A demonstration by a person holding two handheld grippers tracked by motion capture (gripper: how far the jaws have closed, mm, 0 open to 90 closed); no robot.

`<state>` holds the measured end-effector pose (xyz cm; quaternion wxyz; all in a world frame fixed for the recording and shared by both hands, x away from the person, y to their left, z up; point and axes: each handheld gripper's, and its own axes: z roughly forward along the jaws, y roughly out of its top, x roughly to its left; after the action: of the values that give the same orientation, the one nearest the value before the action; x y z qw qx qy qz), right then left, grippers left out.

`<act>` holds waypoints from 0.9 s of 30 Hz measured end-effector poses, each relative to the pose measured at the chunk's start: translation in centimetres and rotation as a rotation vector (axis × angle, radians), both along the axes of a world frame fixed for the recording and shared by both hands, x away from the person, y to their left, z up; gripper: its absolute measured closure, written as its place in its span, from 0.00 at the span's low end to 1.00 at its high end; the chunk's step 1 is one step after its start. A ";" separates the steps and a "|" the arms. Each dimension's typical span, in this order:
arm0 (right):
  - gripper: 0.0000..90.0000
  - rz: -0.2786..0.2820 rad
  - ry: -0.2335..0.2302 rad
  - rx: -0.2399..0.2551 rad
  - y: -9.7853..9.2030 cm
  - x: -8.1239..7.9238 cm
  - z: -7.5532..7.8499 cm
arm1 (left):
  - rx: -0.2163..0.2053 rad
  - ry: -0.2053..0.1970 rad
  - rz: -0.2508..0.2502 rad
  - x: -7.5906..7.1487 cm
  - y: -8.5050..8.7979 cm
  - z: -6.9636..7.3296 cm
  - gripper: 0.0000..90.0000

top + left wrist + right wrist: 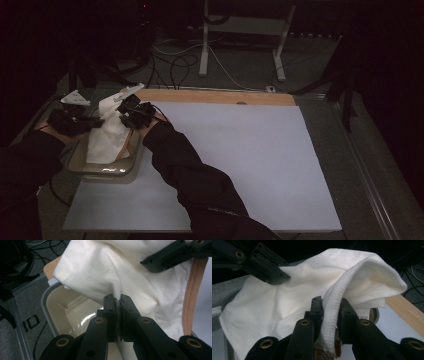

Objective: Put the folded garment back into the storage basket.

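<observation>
A white cloth [107, 137] hangs over a shallow beige tub [107, 172] at the table's left side. Above the tub's left side, my left gripper [99, 121] is shut on a pinched fold of the cloth [100, 270], as its own view [118, 298] shows. Reaching in from the right, my right gripper [124, 116] is shut on the cloth's thick hemmed edge [332, 322], which runs between its jaws [329, 302]. A tan strip [192, 290] lies along the cloth. Each gripper view also shows the other gripper touching the cloth higher up.
The tub stands on a large pale sheet [240, 160] that covers most of the table. A wooden strip [215, 96] runs along the far edge. Cables [175, 62] and white desk legs [204, 45] lie on the floor beyond.
</observation>
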<state>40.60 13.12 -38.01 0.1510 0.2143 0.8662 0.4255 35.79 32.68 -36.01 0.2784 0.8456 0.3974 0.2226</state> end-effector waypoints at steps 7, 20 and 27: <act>0.86 -0.011 0.000 -0.006 1.0 -0.1 -0.8 | 0.005 0.000 0.011 0.2 0.6 -0.9 0.96; 0.86 -0.031 0.037 0.005 2.4 0.2 -2.4 | -0.003 0.012 0.033 0.7 1.9 -2.6 0.96; 0.84 -0.036 0.065 0.003 3.0 0.2 -3.7 | 0.010 0.033 0.045 1.0 2.2 -3.8 0.96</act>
<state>40.84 16.15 -41.69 0.1302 0.2438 0.8659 0.4169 36.77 34.92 -39.82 0.2627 0.8414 0.4195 0.2169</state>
